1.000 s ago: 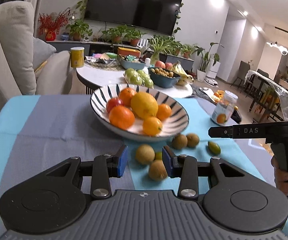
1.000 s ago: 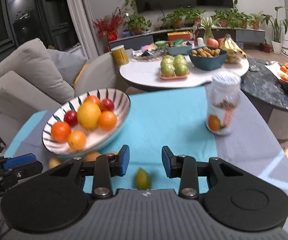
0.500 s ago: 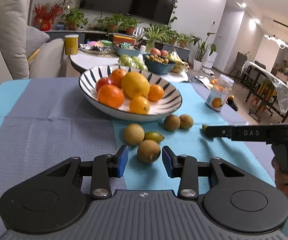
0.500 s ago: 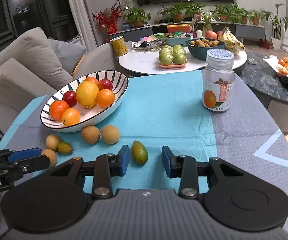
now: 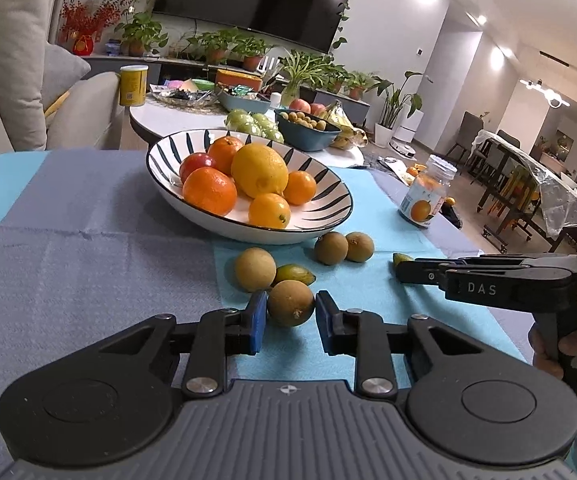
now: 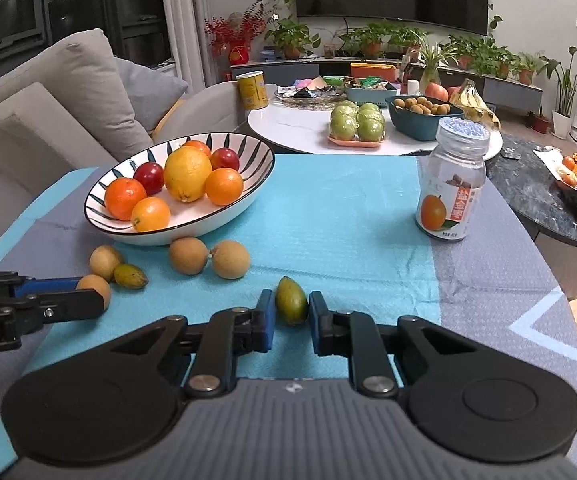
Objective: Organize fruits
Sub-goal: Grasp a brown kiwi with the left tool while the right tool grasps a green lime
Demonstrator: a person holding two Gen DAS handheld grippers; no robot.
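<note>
Behind the work stretches a living room with a dark television, a row of potted plants and a round white table crowded with more produce. Nearer, the surface (image 6: 348, 216) wears a cloth of turquoise and grey panels. On it sits a wide striped bowl (image 5: 320, 208) already holding oranges, a lemon and red fruit, with a lidded jar (image 6: 450, 184) off to the right. Loose on the cloth in front of the bowl lie several small round brown fruits and two little green ones.

Both hands are at the picking-up step. The left tool (image 5: 290, 316) has closed down around the nearest brown fruit (image 5: 290, 304); its pads look to be pressing the fruit's sides. The right tool (image 6: 290, 320) is closing, with a green fruit (image 6: 291, 300) between its pads, which seem just short of a firm squeeze.

Next, I judge, each grip must firm up gently, since these fruits are small and round and could roll, then lift clear and carry toward the bowl.
</note>
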